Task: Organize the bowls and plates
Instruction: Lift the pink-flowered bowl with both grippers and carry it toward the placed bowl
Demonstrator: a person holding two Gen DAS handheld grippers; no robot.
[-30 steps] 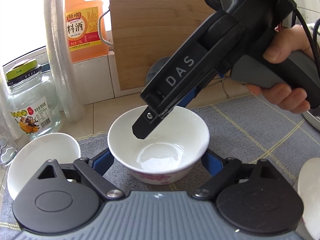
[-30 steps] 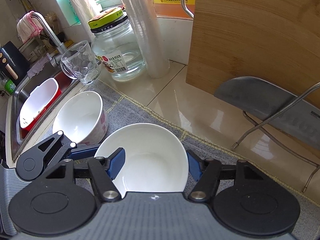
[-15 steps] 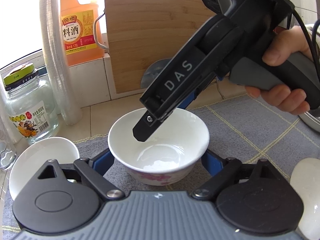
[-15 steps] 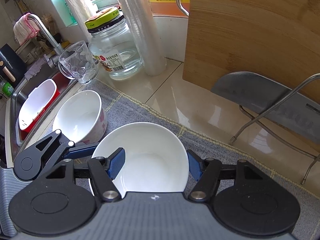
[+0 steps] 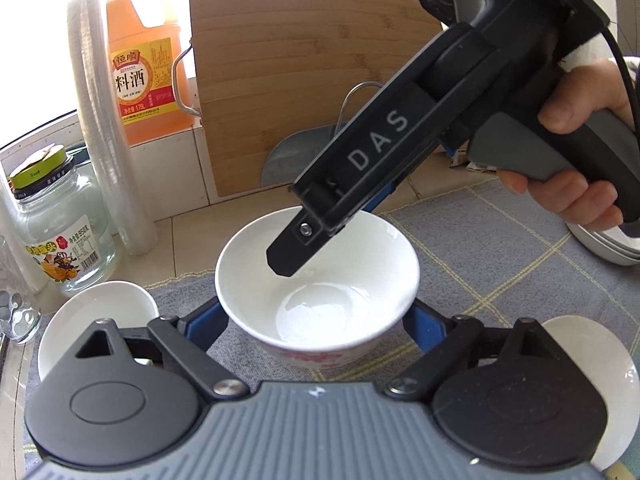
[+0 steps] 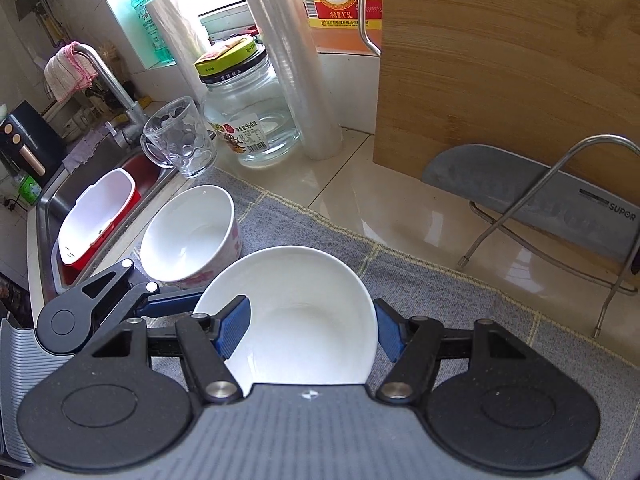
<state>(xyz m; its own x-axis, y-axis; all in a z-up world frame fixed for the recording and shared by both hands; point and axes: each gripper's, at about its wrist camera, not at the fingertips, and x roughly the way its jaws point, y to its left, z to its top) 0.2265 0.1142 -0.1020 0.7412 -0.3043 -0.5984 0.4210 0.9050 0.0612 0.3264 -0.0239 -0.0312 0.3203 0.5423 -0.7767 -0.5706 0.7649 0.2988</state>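
Observation:
A white bowl with pink flowers (image 5: 320, 292) stands on the grey mat (image 5: 500, 264). My left gripper (image 5: 316, 320) is open, its blue pads on either side of the bowl. My right gripper (image 6: 308, 332) is open, one finger inside the same bowl (image 6: 304, 320) and one outside; in the left wrist view its black finger (image 5: 296, 248) hangs over the bowl. A second flowered bowl (image 6: 192, 236) stands to the left, and shows in the left wrist view (image 5: 100, 312).
A glass jar (image 6: 248, 116), glass mug (image 6: 180, 136), plastic roll (image 6: 296, 60), orange bottle (image 5: 144, 68), wooden board (image 6: 500, 60) and knife on a wire stand (image 6: 532, 196) line the back. The sink (image 6: 96, 200) lies left. Stacked dishes (image 5: 608, 244) and a white dish (image 5: 600, 360) sit right.
Both grippers have drawn back and risen a little around the bowl. The bowl stays on the mat.

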